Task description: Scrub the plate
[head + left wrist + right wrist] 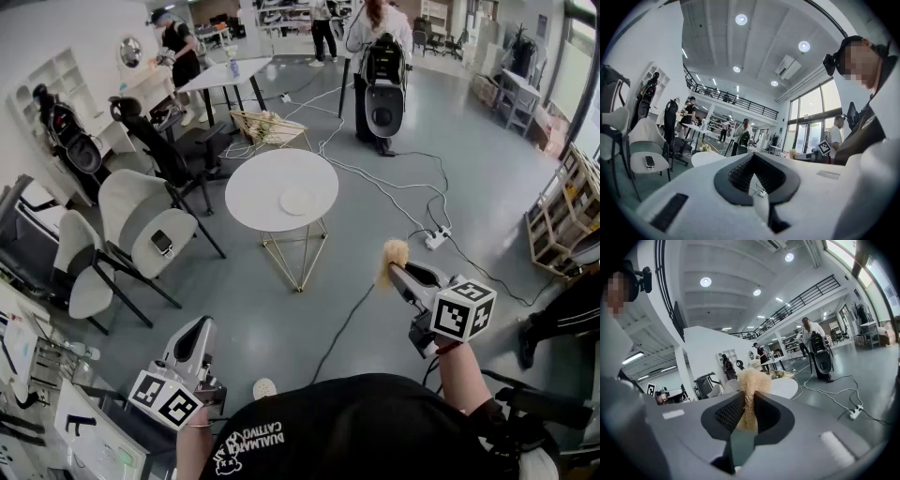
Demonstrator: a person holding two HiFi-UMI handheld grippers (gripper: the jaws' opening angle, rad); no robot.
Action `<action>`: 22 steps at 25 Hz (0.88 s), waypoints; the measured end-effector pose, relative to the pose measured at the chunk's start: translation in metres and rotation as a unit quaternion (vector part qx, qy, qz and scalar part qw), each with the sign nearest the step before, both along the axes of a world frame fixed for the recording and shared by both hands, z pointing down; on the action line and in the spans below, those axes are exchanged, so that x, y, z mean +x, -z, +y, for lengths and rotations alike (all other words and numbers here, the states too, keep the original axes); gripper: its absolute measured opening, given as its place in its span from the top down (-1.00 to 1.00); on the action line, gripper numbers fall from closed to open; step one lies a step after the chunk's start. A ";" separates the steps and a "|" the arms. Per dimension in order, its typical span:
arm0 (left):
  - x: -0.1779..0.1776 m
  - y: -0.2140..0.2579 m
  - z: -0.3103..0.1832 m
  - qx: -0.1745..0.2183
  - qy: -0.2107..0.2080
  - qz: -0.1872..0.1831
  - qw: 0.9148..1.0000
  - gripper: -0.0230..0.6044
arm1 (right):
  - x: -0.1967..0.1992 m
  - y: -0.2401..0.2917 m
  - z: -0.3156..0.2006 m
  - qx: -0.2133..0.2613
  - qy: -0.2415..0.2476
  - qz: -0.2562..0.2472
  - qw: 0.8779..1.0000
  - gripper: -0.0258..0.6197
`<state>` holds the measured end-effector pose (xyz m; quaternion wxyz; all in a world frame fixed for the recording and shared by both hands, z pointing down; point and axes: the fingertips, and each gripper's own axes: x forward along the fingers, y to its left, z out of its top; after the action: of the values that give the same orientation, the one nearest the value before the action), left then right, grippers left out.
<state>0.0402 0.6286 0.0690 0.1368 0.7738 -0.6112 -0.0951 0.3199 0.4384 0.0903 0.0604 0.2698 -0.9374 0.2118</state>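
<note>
A white plate (296, 202) lies on the round white table (258, 187), some way ahead of me across the floor. My right gripper (396, 270) is held up at the right, short of the table, shut on a tan fibrous scrubber (392, 253). In the right gripper view the scrubber (752, 383) sticks up from between the pads of the right gripper (750, 406), with the table (786, 387) beyond it. My left gripper (199, 328) hangs low at the left, shut and holding nothing. In the left gripper view the left gripper (754, 174) has its jaws together, and the table (705, 158) shows far off.
Grey chairs (141, 220) stand left of the table, one with a phone (162, 243) on its seat. Cables and a power strip (437, 238) run over the floor at the right. A wooden rack (562, 216) stands at far right. People (375, 56) stand at the back.
</note>
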 end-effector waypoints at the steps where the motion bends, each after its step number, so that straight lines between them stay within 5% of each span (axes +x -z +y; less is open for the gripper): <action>1: 0.000 0.000 -0.001 0.000 0.000 0.000 1.000 0.93 | 0.000 0.000 0.000 0.000 0.000 0.000 1.000 0.72; 10: 0.003 -0.009 -0.006 -0.008 -0.005 0.000 1.000 0.93 | 0.004 -0.008 -0.007 -0.008 0.002 -0.013 1.000 0.72; 13: 0.009 -0.009 -0.006 0.016 -0.006 0.002 1.000 0.93 | 0.001 -0.013 -0.006 -0.020 0.022 -0.048 0.998 0.72; 18: 0.019 -0.012 -0.015 0.026 -0.013 0.060 0.998 0.93 | -0.004 -0.033 -0.009 -0.058 0.044 -0.057 0.996 0.72; 22: 0.015 -0.022 -0.038 0.009 -0.033 0.032 0.999 0.93 | -0.023 -0.051 -0.018 -0.082 0.053 -0.051 0.994 0.72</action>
<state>0.0554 0.5905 0.0912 0.1529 0.7910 -0.5800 -0.1207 0.2969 0.4200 0.1408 0.0460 0.2025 -0.9316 0.2982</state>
